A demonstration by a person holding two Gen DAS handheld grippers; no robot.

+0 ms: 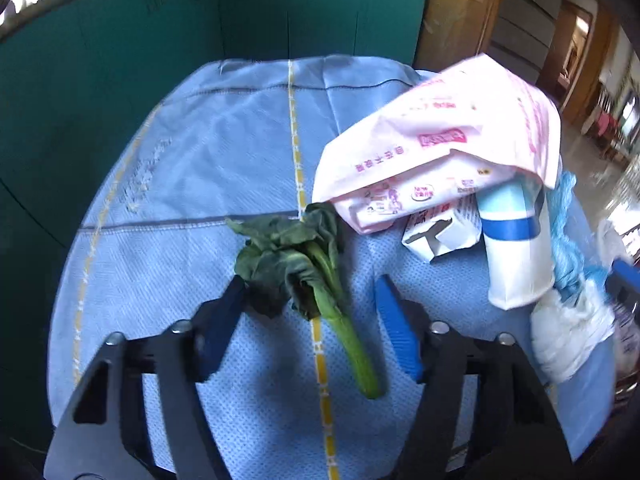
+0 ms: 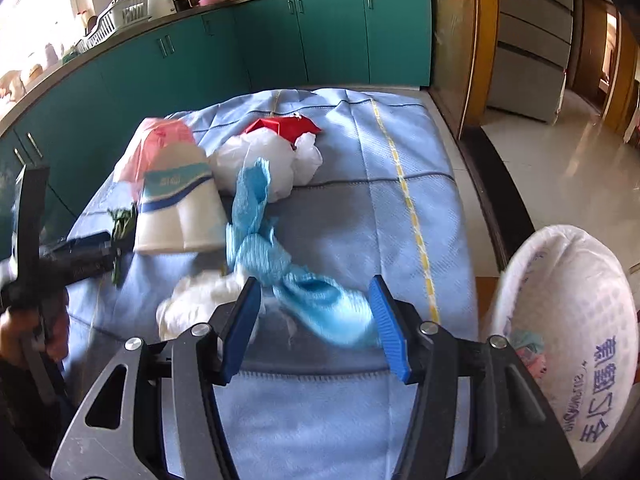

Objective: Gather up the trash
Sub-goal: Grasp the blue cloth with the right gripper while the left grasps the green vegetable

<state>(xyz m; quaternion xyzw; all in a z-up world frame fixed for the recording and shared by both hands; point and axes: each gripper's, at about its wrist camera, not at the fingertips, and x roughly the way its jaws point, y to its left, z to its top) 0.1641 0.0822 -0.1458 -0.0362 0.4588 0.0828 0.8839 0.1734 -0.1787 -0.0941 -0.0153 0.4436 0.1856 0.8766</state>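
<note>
A wilted green vegetable [image 1: 308,272] lies on the blue tablecloth [image 1: 200,160] between the wide-open jaws of my left gripper [image 1: 312,288], which is empty. To its right lie a pink plastic wrapper [image 1: 440,136], a small white carton [image 1: 440,234] and a white and blue cup [image 1: 516,248]. My right gripper [image 2: 314,292] is open and empty, with a crumpled blue cloth [image 2: 280,260] lying between its fingers. A white crumpled tissue [image 2: 200,300] sits just left of it. The cup [image 2: 180,208] and a white plastic bag with a red piece [image 2: 276,152] lie farther back.
A white trash bag [image 2: 568,340] hangs open beside the table's right edge. Teal kitchen cabinets [image 2: 280,40] stand behind the table. My left gripper also shows at the left in the right wrist view [image 2: 80,256]. The tiled floor [image 2: 560,128] lies to the right.
</note>
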